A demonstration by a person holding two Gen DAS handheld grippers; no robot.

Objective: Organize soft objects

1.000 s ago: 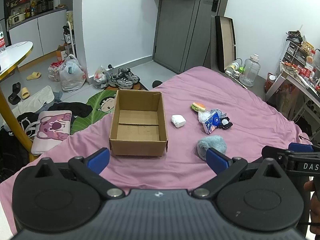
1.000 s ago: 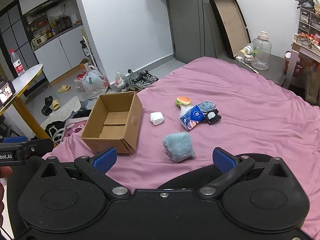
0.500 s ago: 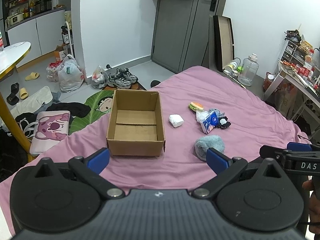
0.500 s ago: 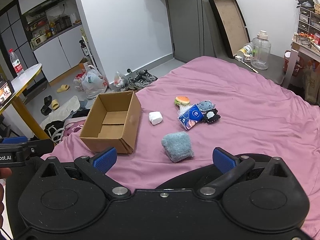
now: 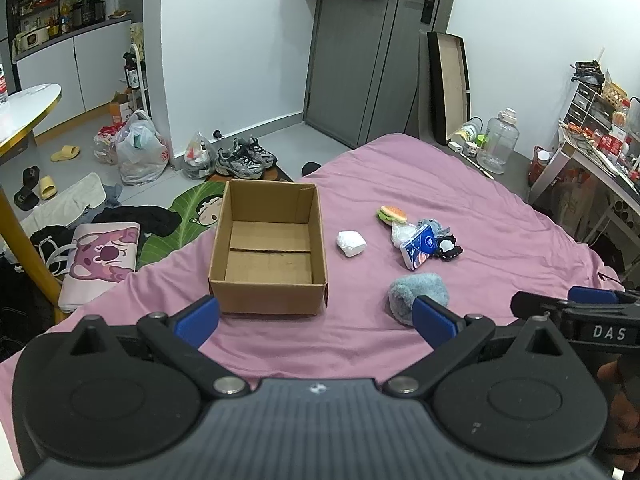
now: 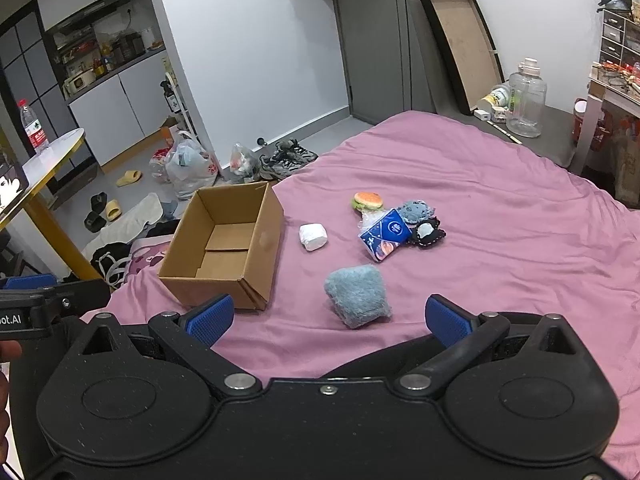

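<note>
Both grippers, left (image 5: 316, 316) and right (image 6: 326, 316), gape wide, empty; fuzzy blue pad (image 6: 357, 295) seemingly just ahead between right's fingers.

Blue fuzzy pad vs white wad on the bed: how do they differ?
The blue fuzzy pad is plainly bigger than the white wad. The pad looks shaggy and grey-blue; the wad looks smooth and crumpled white. The pad lies nearest the right tool; the wad sits farther back, closer to the cardboard box. Both lie loose on the pink sheet, outside the box.

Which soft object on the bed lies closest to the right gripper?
The fluffy blue-grey square cushion; the white bundle and the other toys lie farther away.
</note>
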